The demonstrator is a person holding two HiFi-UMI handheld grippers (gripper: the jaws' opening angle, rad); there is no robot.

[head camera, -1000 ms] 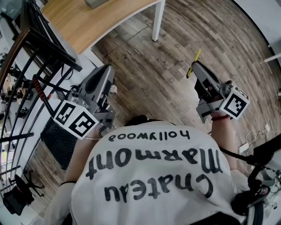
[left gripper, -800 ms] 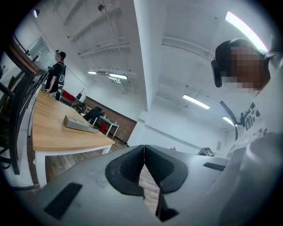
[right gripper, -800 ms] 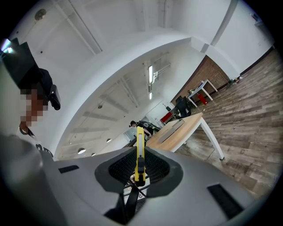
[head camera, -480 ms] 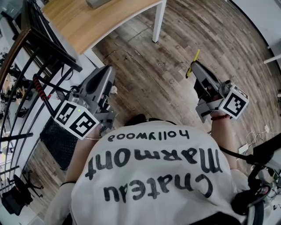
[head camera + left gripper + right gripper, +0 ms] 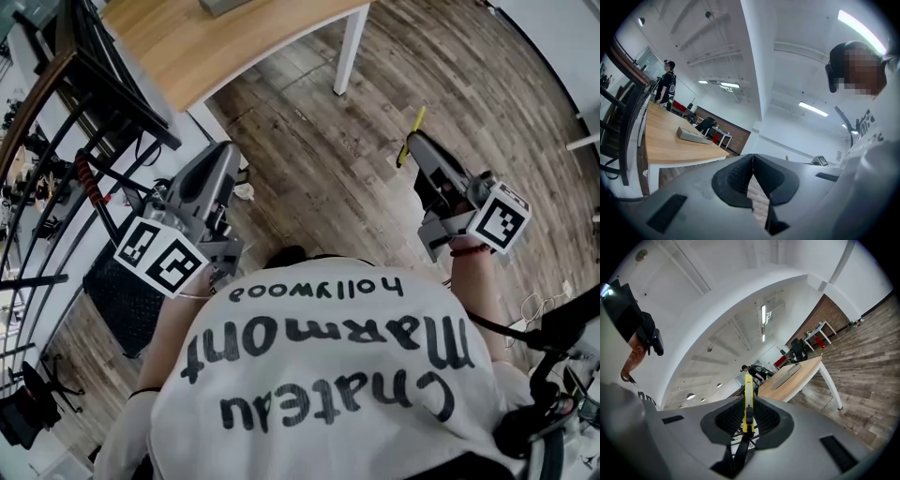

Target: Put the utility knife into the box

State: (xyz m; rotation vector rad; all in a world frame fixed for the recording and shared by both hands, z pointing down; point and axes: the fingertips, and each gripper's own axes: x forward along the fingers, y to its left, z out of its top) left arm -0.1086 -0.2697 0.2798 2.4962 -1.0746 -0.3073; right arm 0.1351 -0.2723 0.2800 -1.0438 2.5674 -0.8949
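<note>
1. Barely anything has changed at the yellow utility knife (image 5: 411,135). It is still clamped edge-on between the pads of the right gripper (image 5: 419,150), and its tip sticks out past them, over the plank floor (image 5: 328,169).
2. Only the head view is seen to have shifted. The wooden table (image 5: 178,52) and its white leg (image 5: 349,56) lie slightly further right than a second ago, while both grippers keep their places.
3. From this the carry is judged to be under way, with the placing not yet begun. The knife is held well apart from the table.
4. The left gripper (image 5: 223,155) is held beside a black rack (image 5: 89,103). Its jaws are pressed together at the tips, with nothing between them.
5. The knife's black slider (image 5: 748,412) and the ribbed pads either side of it are shown only by the right gripper view. In the head view a thin yellow strip alone is seen.
6. A flat grey case (image 5: 693,136) on the tabletop is shown whole in both gripper views, but cut off at the head view's top edge. It may be the box, though this cannot be confirmed.
</note>
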